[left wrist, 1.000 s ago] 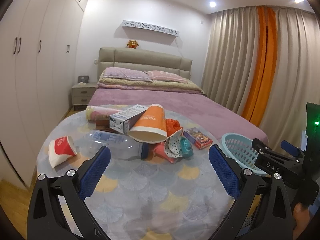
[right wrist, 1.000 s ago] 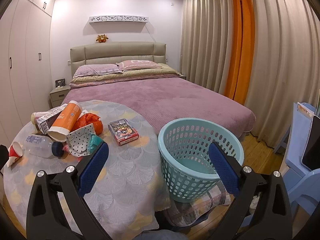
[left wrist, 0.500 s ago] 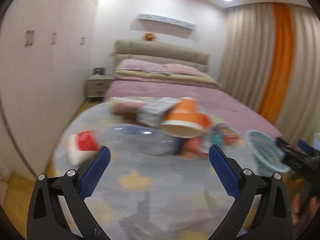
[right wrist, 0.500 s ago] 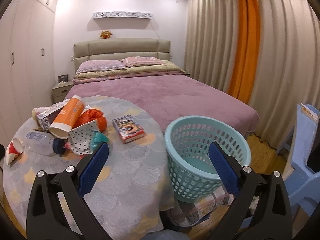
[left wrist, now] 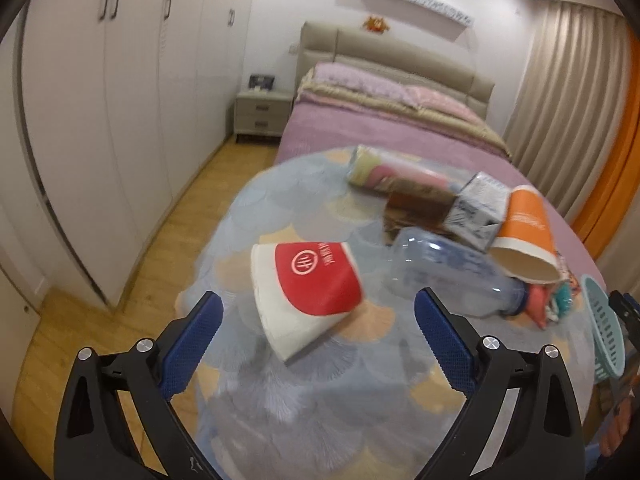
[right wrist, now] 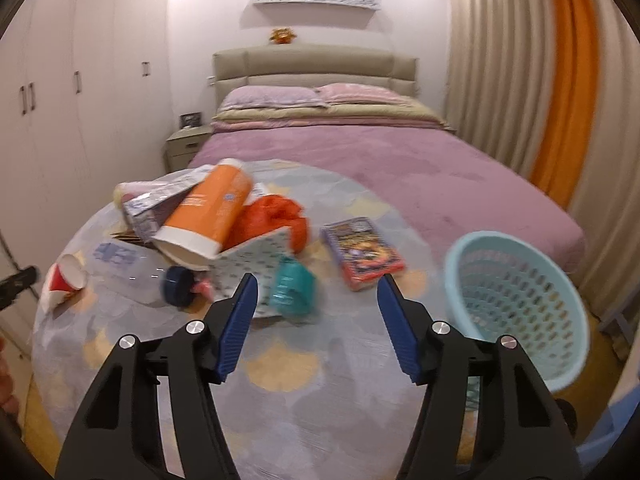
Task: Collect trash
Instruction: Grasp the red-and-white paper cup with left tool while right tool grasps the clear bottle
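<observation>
A flattened red-and-white paper cup [left wrist: 306, 300] lies on the round table [left wrist: 312, 408], just ahead of my open left gripper [left wrist: 318, 334] and apart from its pads. Behind it lie a clear plastic bottle [left wrist: 448, 276] and an orange cup [left wrist: 526, 236]. My right gripper [right wrist: 316, 320] hangs over the table with its jaws closing and nothing between them. A teal piece [right wrist: 294, 288] and a dotted white wrapper [right wrist: 248, 264] lie just beyond its left finger [right wrist: 240, 320]. A red snack box [right wrist: 362, 252] lies ahead. The light-blue basket [right wrist: 516, 304] stands to the right.
A carton [right wrist: 160, 204], an orange bag [right wrist: 276, 220] and a pink tube [left wrist: 400, 170] are piled at the table's far side. The bed [right wrist: 400, 168] lies behind the table, wardrobes [left wrist: 100, 120] line the left wall, and curtains [right wrist: 520, 80] hang on the right.
My left gripper swung left and down toward the red-and-white cup, which now looks large and near. My right gripper moved left over the table and its jaws narrowed.
</observation>
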